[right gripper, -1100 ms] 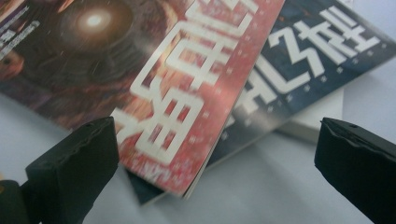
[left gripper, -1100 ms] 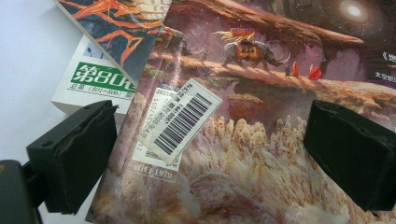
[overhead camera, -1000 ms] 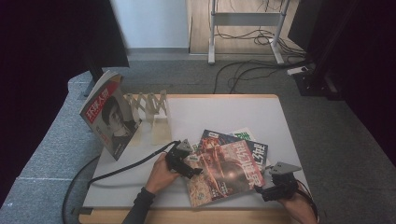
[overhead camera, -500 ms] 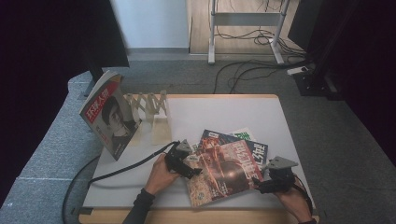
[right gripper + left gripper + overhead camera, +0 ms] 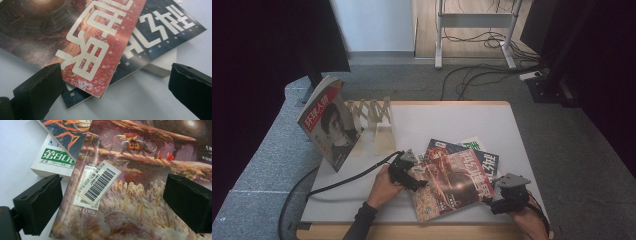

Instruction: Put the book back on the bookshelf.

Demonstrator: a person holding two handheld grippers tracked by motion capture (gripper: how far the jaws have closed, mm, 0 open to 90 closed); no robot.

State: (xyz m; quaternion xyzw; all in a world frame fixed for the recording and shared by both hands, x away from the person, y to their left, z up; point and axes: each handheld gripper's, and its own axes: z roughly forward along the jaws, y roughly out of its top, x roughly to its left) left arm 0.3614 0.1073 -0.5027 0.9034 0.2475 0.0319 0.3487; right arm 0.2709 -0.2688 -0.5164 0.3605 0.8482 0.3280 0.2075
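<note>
jaws wide apart | red magazine point(image 5: 100, 47) corner between | atop dark magazine point(image 5: 160, 32)

High view: fixed camera above the person's side, facing forward and down; takes in the whole worktop point(image 5: 452, 120) and the floor beyond it, from well back.

Left gripper view: camera on the left gripper point(image 5: 408, 174), looking along its jaws, very close above the top magazine point(image 5: 140, 195) at its barcode-label corner.

Right gripper view: camera on the right gripper point(image 5: 507, 192), looking along its jaws, very close to the magazine's red-title corner point(image 5: 100, 50).

Shared: the top magazine point(image 5: 452, 185) appears in all three views; the two gripper views face it from opposite ends.
</note>
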